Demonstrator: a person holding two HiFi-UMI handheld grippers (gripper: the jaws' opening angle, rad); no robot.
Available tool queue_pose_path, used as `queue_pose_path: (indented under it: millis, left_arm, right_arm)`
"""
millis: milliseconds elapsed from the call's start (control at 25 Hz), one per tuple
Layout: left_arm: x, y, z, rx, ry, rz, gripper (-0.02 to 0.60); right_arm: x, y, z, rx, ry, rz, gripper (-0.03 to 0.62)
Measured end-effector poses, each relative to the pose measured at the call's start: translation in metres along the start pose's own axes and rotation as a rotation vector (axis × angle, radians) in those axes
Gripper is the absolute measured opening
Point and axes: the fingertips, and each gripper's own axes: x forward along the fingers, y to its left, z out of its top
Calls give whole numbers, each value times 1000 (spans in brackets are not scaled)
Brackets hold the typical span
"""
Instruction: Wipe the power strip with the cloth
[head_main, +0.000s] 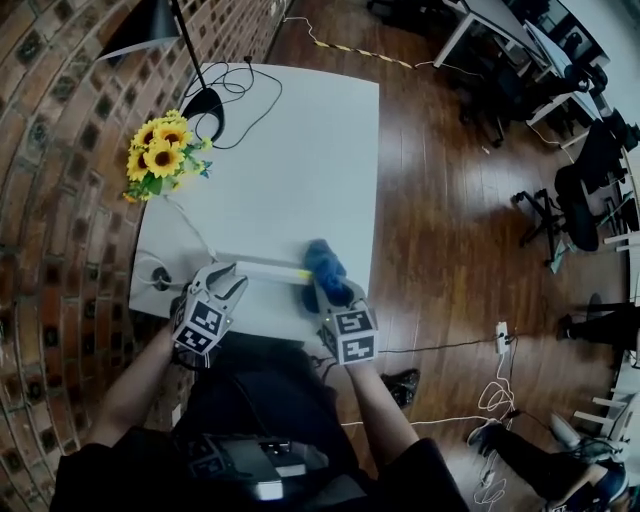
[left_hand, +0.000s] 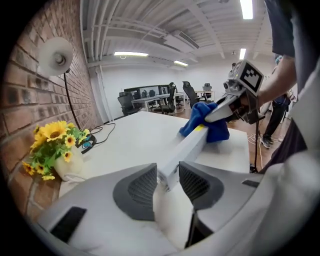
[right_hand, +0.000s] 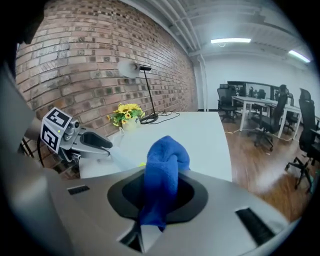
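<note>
Seemingly early: at the near edge of the white tabletop (head_main: 290, 160), left gripper (head_main: 232, 280) jaws clamp one end of the long white power strip (head_main: 268, 270); right gripper (head_main: 325, 293) jaws pinch a blue cloth (head_main: 324, 264) onto the other.

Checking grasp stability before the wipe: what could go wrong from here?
1. The left gripper pinches only the end of the power strip; pressure from the cloth in the right gripper at the far end might lever it loose.
2. The strip sits near the table's front edge, so it could slide off.
</note>
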Motion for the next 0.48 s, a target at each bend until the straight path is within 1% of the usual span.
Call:
queue_pose_path:
  millis: [120,240,480]
  left_arm:
    - [8,1,-2,-9,-50,-42,166]
    - [8,3,4,-40,-78,-85,167]
    - [8,3,1,-54,-59,-135,166]
  right_arm:
    - [-1,3,-3,-32,13,-18,51]
    - [0,2,-2,-45,17,-46,52]
    - [1,2,-1,-31,32,-141,50]
